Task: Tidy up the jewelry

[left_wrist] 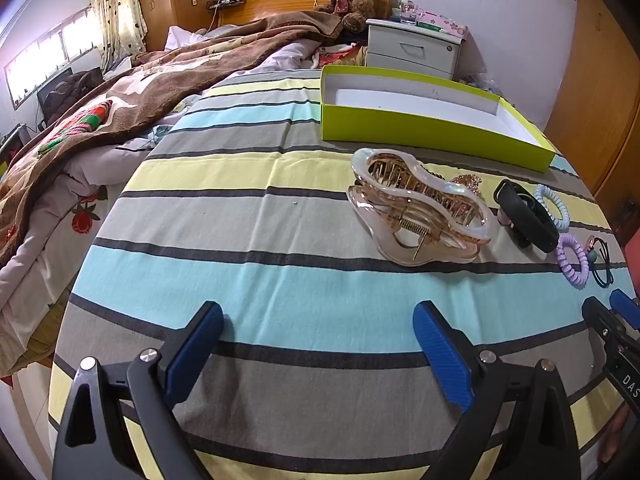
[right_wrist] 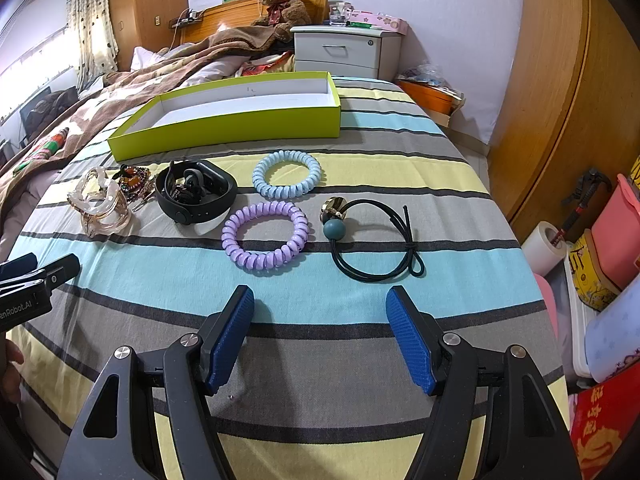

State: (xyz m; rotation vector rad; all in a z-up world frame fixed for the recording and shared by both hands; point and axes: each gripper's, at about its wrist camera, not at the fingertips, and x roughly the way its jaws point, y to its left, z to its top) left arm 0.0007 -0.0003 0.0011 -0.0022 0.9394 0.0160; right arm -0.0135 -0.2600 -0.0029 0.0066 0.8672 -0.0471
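Observation:
An empty lime-green box (left_wrist: pixel 420 128) (right_wrist: pixel 224 130) lies on the striped bedsheet. In front of it lie a clear gold hair claw (left_wrist: pixel 416 208) (right_wrist: pixel 100 204), a beaded brooch (right_wrist: pixel 134 178), a black wristband (left_wrist: pixel 528 216) (right_wrist: pixel 196 196), a light blue spiral hair tie (right_wrist: pixel 286 172) (left_wrist: pixel 554 204), a purple spiral hair tie (right_wrist: pixel 266 236) (left_wrist: pixel 572 258) and a dark elastic with a teal bead (right_wrist: pixel 372 240). My left gripper (left_wrist: pixel 318 340) is open, low over the sheet, short of the claw. My right gripper (right_wrist: pixel 320 320) is open, just short of the purple tie and the elastic.
A brown blanket (left_wrist: pixel 132 92) and quilt are heaped on the bed's left. A white nightstand (right_wrist: pixel 344 52) and a teddy bear (right_wrist: pixel 282 2) stand at the headboard. Boxes and a tape roll (right_wrist: pixel 544 246) crowd the floor right of the bed. A wooden wardrobe (right_wrist: pixel 560 92) stands on the right.

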